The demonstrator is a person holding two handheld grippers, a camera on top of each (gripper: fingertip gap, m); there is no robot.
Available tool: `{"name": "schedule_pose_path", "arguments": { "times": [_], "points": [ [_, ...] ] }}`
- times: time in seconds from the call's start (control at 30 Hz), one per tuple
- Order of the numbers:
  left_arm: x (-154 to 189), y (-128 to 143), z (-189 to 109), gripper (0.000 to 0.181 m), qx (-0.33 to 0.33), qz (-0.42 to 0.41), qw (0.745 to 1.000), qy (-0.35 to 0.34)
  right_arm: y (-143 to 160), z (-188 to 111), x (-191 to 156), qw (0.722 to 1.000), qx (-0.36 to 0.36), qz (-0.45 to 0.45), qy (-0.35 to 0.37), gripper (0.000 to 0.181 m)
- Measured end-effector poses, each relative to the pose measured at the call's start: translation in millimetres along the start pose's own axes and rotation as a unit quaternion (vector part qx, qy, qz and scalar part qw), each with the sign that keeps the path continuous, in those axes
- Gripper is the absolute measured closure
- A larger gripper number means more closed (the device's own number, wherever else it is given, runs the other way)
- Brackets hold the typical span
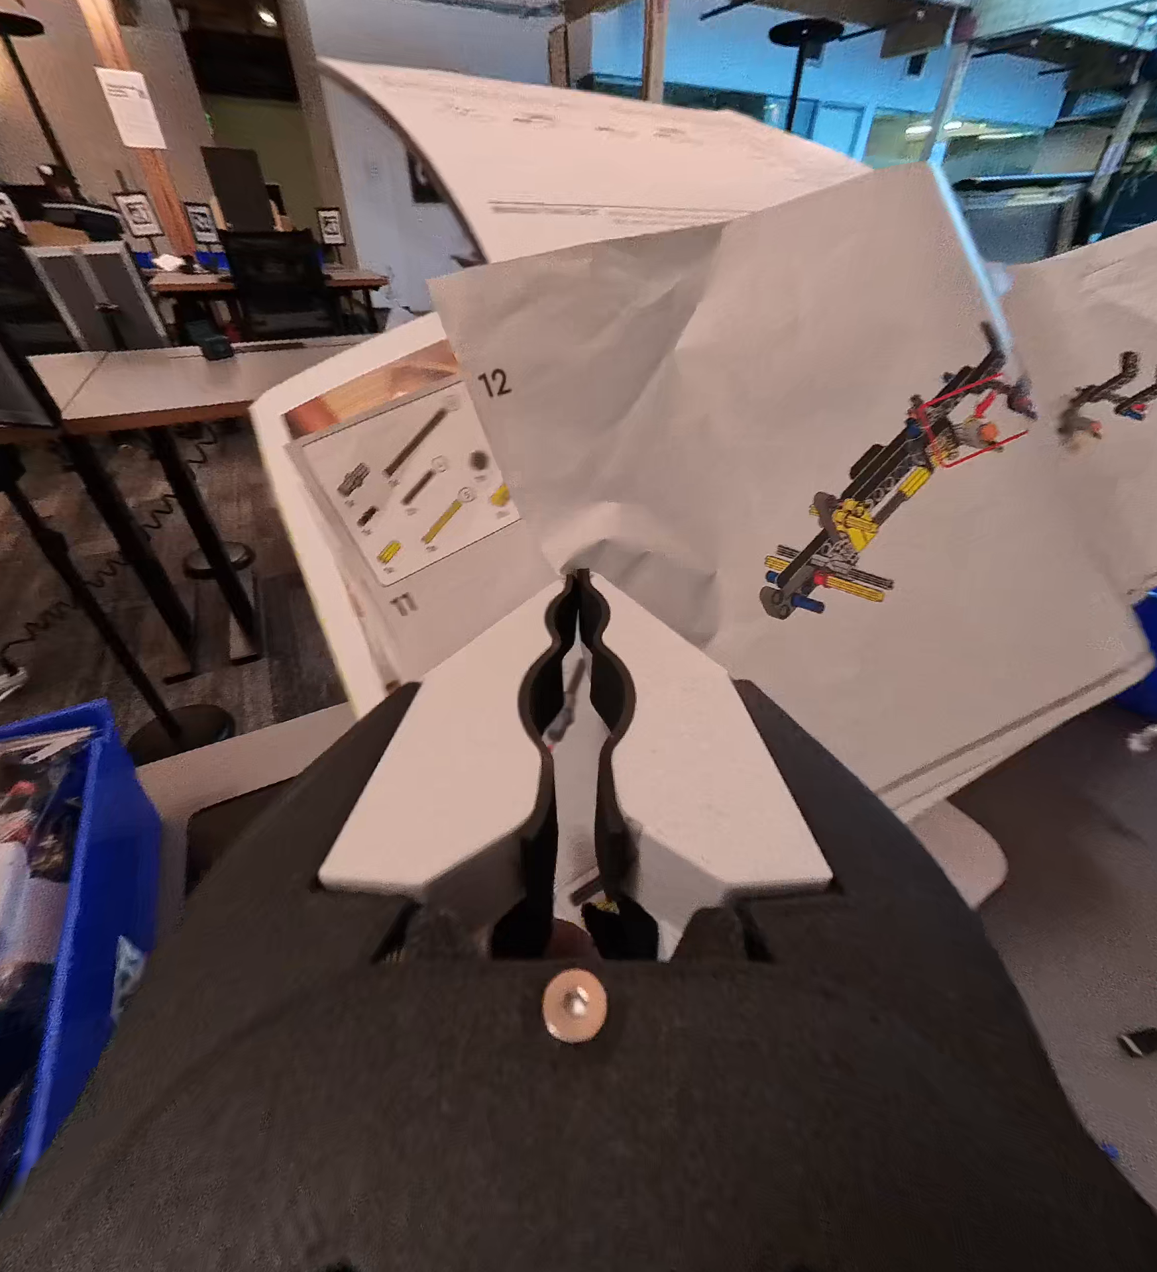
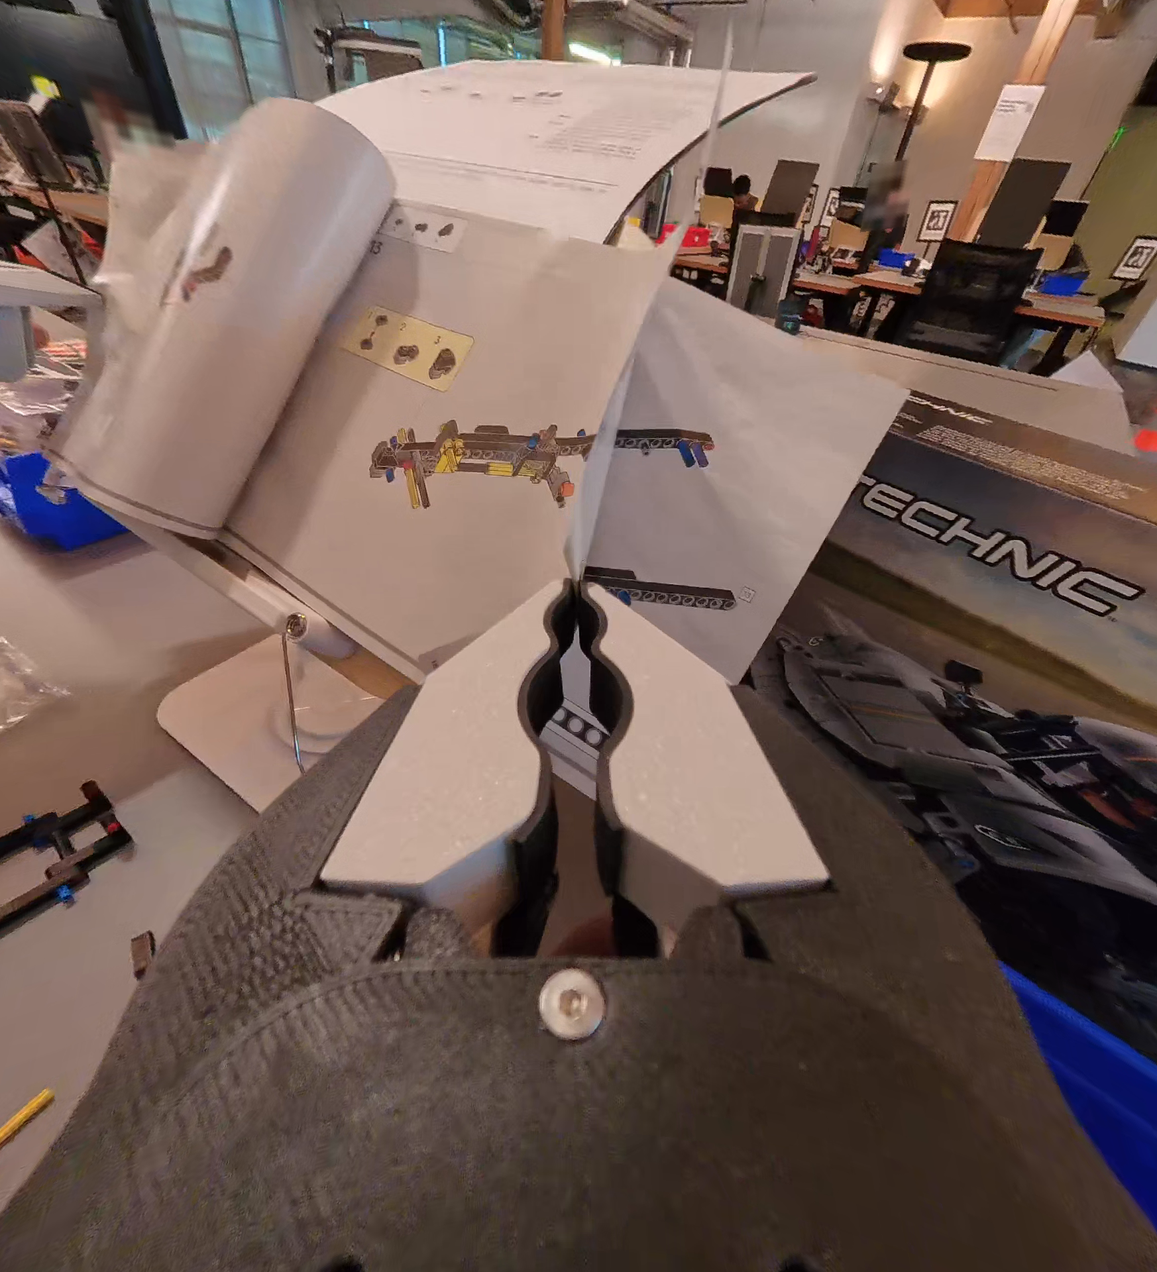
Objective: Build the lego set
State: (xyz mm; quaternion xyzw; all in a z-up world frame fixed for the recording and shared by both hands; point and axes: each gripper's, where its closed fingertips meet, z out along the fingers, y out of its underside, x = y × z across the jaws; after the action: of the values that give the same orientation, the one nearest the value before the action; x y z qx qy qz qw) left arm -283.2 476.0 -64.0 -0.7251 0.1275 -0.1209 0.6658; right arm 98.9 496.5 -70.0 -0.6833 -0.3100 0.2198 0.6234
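Each gripper [image 1: 579, 578] [image 2: 576, 588]: textured black body, 1 silver screw, 2 white jaws with wavy black inner edges.
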Motion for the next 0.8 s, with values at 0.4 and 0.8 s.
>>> {"name": "schedule_pose_path", "arguments": {
  "times": [0.4, 0.8],
  "points": [
    [-52, 24, -2, 0.181, 0.030, 0.024, 0.996, -0.077, 4, 4, 0, 1.000, -0.005, 0.007, -0.002, 0.181],
    [55, -61, -51, 0.167, 0.158, 0.151, 0.972, -0.084, 2, 6, -10, 1.000, -0.008, 0.000, -0.011, 0.181]
  ]
}}
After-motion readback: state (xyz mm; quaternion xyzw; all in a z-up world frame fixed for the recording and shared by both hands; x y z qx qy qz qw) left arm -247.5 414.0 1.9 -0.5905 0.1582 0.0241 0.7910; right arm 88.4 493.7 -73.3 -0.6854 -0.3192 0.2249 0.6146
